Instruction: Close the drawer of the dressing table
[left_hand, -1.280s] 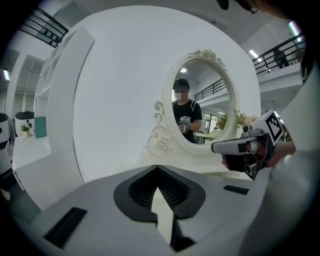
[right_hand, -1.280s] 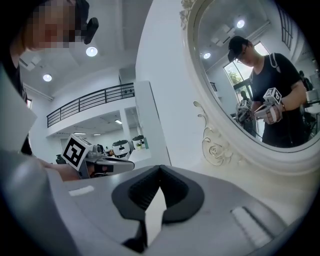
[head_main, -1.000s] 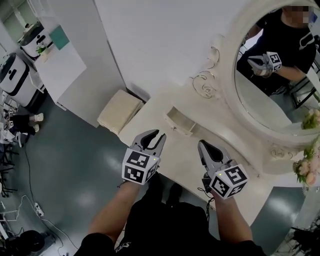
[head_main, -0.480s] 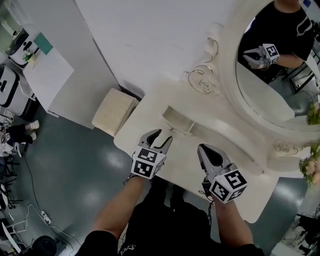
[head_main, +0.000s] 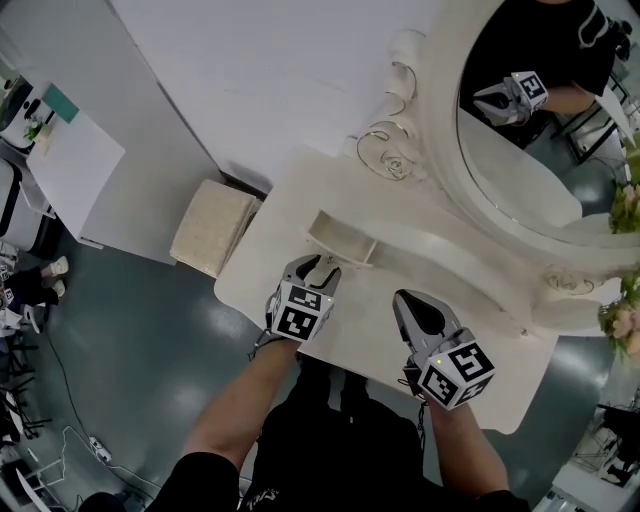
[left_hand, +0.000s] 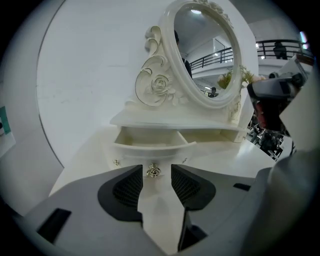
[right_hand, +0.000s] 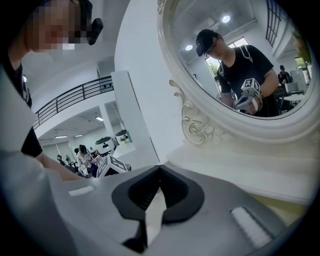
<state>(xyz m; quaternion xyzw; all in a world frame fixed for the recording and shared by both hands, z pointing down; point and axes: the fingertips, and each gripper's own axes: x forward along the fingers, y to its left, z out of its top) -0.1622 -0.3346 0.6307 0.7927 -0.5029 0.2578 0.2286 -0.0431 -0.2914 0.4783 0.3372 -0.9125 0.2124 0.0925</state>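
- My left tool (left_hand: 156, 176) hangs over the front-left part of the worktop (head_main: 480, 335), tilted downward. Its jaws are released and have just been opening, with nothing pinched between them.
- My right tool (right_hand: 159, 172) sits beside it, further right over the worktop's front edge. It is clenched, tips meeting, with nothing in them.
- Just beyond my left tool's tips, the drawer's gold knob (left_hand: 153, 171) shows in the gap, and both pads stand clear of it.
- The drawer (left_hand: 150, 140) stands pulled out from the low shelf (left_hand: 172, 120) towards the worktop's back-left corner, with its curved front facing me.
- Off the worktop's left edge, a cream cushioned stool (head_main: 212, 228) stands on the floor.
- Along the back edge rises the oval mirror (head_main: 520, 140) with a carved scroll (left_hand: 157, 85) at its left, reflecting a person holding a tool.
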